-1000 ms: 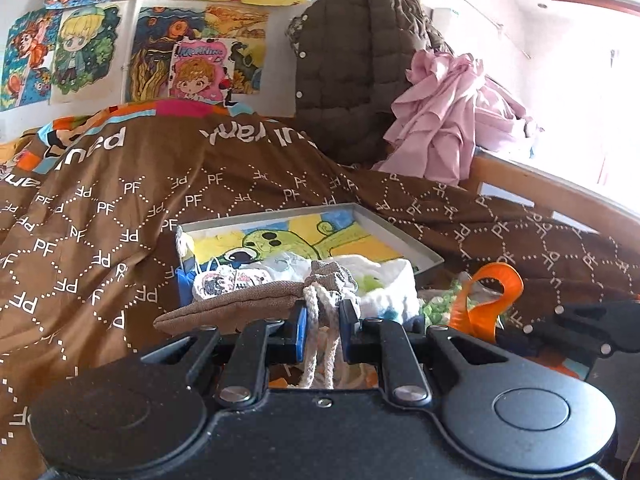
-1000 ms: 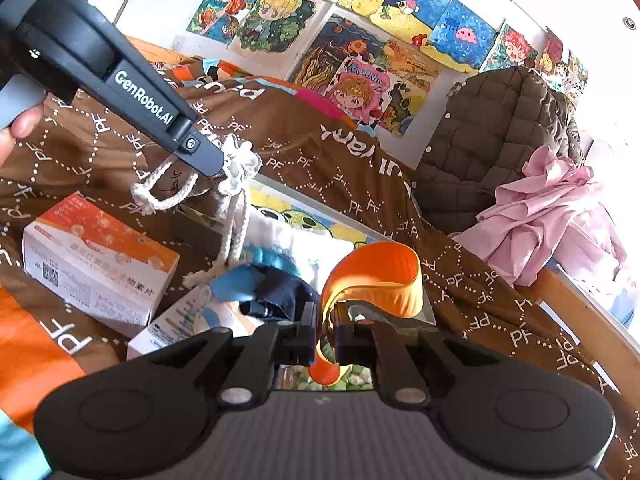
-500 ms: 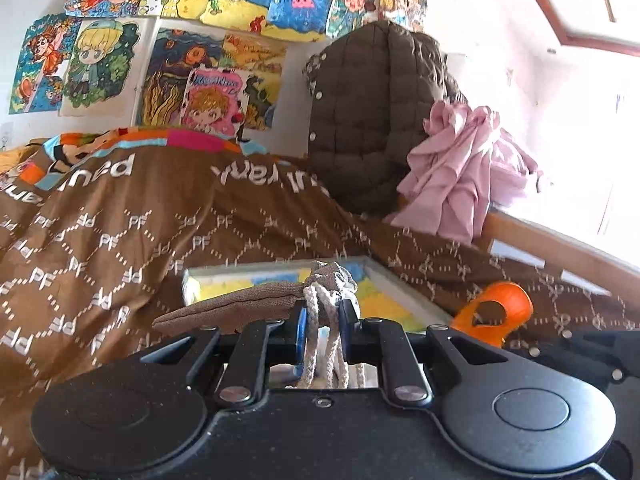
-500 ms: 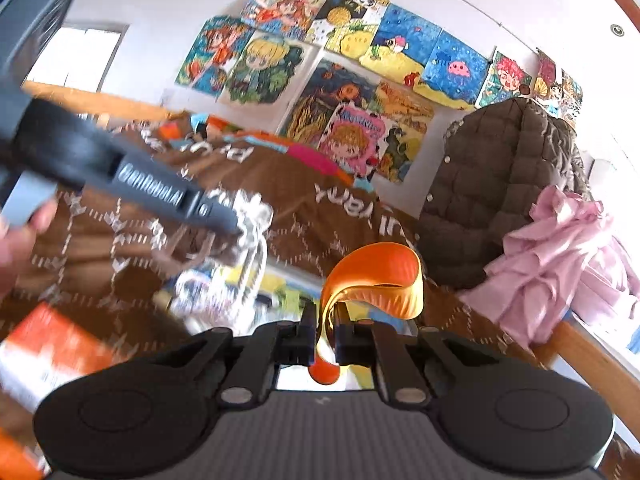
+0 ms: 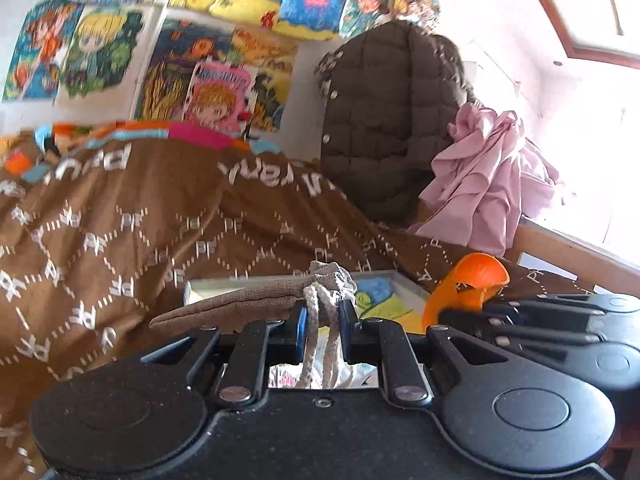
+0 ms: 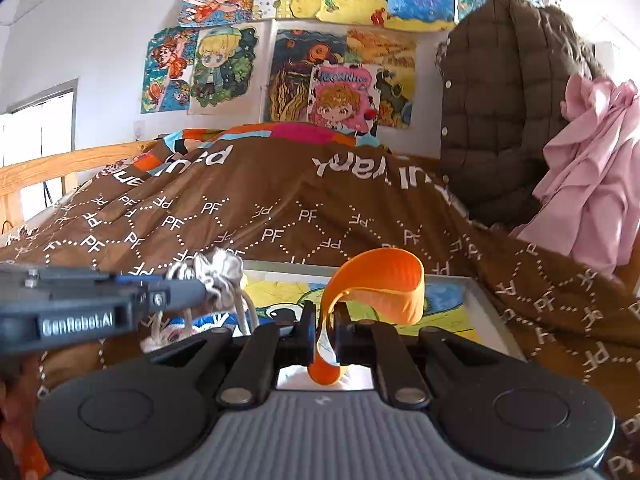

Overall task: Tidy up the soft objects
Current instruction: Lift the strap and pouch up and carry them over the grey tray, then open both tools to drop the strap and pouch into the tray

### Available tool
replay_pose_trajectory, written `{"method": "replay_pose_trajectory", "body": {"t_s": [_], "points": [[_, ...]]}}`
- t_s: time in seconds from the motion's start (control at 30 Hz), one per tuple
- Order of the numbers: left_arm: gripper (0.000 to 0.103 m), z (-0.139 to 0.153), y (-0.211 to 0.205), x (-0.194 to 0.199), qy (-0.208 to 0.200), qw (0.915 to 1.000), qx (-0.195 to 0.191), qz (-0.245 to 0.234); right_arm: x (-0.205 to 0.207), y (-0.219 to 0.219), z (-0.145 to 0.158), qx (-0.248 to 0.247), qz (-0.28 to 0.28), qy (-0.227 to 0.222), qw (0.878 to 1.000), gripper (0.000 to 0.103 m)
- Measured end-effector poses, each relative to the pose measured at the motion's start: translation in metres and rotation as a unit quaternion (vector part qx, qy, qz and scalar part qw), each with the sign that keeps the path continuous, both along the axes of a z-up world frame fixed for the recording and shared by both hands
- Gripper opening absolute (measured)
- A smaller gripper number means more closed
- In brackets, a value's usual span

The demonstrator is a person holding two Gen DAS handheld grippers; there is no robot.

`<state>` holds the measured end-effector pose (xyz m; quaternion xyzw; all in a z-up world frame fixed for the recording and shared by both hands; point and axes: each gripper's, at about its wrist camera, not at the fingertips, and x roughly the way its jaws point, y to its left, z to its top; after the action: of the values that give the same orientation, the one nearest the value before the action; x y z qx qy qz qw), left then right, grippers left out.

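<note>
Left claw [image 5: 323,322]: clamped on white cotton drawstrings [image 5: 318,332] of a brown fabric pouch [image 5: 248,300], held above the bed. Right claw [image 6: 322,330]: nearly closed, pinching an orange ribbon loop [image 6: 380,284]. Behind: shallow grey-rimmed tray [image 6: 476,296] with cartoon-printed lining, apparently resting on brown patterned blanket [image 6: 280,200]. Farthest: dark quilted jacket [image 6: 500,120].

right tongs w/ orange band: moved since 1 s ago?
Yes. The right tongs rose and swung left: the posters, a fixed reference, sit lower and more centred in view. The orange band remains clamped.
</note>
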<state>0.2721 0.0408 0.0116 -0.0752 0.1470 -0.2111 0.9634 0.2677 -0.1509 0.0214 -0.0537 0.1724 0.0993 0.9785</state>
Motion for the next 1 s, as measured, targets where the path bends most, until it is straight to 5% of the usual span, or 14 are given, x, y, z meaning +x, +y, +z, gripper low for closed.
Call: {"method": "replay_pose_trajectory", "body": {"t_s": [0.4,0.73,0.93,1.0], "points": [[0.018,-0.026,0.012,0.04,0.026,0.9985,-0.048,-0.008,0.052,0.023,-0.025,0.008,-0.02,0.065,0.998,0.014],[0.022,-0.038,0.02,0.064,0.1,0.9916,-0.078,-0.026,0.061,0.021,-0.039,0.009,-0.016,0.092,0.996,0.03],[0.038,-0.041,0.023,0.067,0.111,0.9895,-0.091,-0.022,0.052,0.011,-0.033,0.009,-0.022,0.084,0.996,0.046],[0.058,-0.04,0.024,0.065,0.11,0.9896,-0.092,-0.016,0.048,0.006,-0.031,0.006,-0.023,0.08,0.997,0.054]]}}
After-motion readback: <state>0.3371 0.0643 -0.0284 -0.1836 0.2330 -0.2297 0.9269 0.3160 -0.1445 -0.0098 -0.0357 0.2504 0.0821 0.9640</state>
